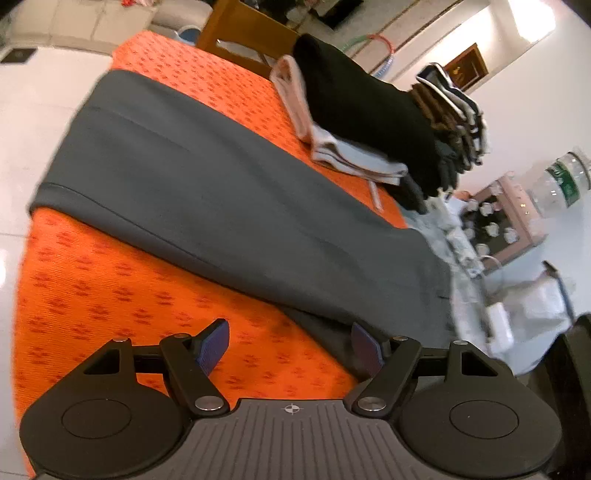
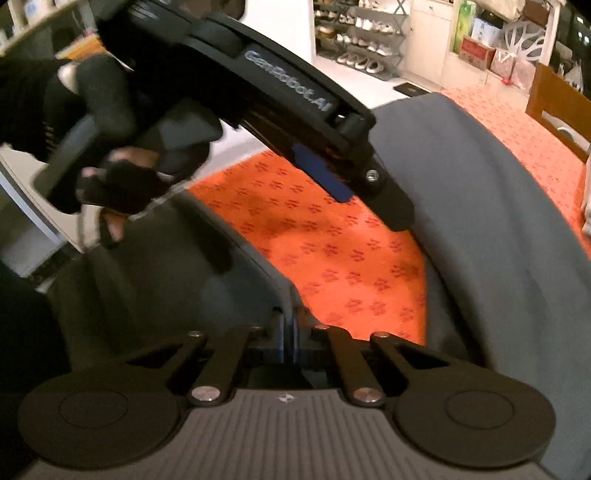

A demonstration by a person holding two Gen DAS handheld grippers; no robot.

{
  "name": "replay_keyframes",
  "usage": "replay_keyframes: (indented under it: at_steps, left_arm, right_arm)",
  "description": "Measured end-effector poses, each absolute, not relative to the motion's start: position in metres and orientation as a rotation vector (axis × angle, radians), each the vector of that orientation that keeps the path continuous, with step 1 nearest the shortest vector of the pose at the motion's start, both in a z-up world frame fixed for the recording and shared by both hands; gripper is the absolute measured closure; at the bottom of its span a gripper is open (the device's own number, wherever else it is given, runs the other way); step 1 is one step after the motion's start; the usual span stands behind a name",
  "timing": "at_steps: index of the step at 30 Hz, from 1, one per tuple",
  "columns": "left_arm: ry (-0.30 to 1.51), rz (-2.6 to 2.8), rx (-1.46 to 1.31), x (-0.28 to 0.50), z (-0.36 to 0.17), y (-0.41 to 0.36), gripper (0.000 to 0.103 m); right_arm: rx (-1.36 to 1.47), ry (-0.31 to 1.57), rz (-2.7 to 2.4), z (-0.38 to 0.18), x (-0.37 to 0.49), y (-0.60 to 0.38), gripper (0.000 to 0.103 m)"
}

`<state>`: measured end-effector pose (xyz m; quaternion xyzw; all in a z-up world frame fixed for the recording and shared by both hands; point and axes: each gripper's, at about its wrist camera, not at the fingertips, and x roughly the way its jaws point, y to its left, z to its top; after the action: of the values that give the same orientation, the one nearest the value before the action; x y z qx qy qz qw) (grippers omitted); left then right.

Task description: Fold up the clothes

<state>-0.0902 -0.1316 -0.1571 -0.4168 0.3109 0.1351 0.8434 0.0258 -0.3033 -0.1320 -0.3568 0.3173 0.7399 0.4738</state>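
Dark grey trousers (image 1: 207,184) lie lengthwise on the orange patterned tablecloth (image 1: 92,295). My left gripper (image 1: 288,343) is open, low over the cloth at the garment's near end, with its right pad touching the fabric edge. In the right wrist view my right gripper (image 2: 288,332) is shut on an edge of the grey trousers (image 2: 498,221), which curve up around it. The left gripper (image 2: 332,177) shows above, held by a gloved hand (image 2: 110,155).
A stack of folded clothes (image 1: 376,114) sits at the far side of the table, with a wooden chair (image 1: 240,33) behind it. Bottles and clutter (image 1: 517,221) stand at the right. A shoe rack (image 2: 362,37) is across the room.
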Motion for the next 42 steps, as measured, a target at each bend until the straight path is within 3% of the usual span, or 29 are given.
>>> replay_keyframes:
  at_steps: [7, 9, 13, 16, 17, 22, 24, 35, 39, 42]
  left_arm:
    - [0.663, 0.063, -0.910, -0.046, -0.157, -0.152, 0.032]
    - [0.674, -0.018, -0.935, -0.031, -0.162, -0.158, 0.040]
    - [0.790, -0.132, -1.011, -0.005, -0.188, -0.167, 0.067]
    - [0.904, -0.114, -0.999, -0.002, -0.206, -0.173, 0.076]
    - [0.912, -0.100, -0.993, -0.006, -0.207, -0.173, 0.085]
    - [0.893, 0.021, -0.876, -0.034, -0.196, -0.175, 0.081]
    - [0.865, 0.069, -0.826, -0.045, -0.186, -0.176, 0.073]
    - [0.691, 0.240, -0.678, -0.096, -0.134, -0.197, 0.056]
    - [0.644, 0.274, -0.547, -0.105, -0.116, -0.225, 0.050]
    - [0.630, 0.290, -0.534, -0.110, -0.111, -0.242, 0.042]
  right_arm:
    - [-0.833, 0.736, 1.849, -0.090, 0.030, -0.344, 0.099]
    - [-0.837, 0.732, 1.849, -0.086, 0.030, -0.348, 0.099]
    - [-0.822, 0.739, 1.846, -0.084, 0.030, -0.349, 0.099]
    - [-0.804, 0.748, 1.841, -0.083, 0.031, -0.348, 0.095]
    - [-0.791, 0.752, 1.829, -0.083, 0.033, -0.350, 0.093]
    - [-0.696, 0.776, 1.750, -0.077, 0.048, -0.368, 0.082]
    - [-0.637, 0.802, 1.695, -0.074, 0.059, -0.380, 0.081]
    - [-0.471, 0.908, 1.221, -0.085, 0.122, -0.486, 0.072]
    - [-0.437, 0.885, 1.050, -0.093, 0.139, -0.545, 0.071]
    - [-0.488, 0.861, 1.014, -0.102, 0.147, -0.577, 0.064]
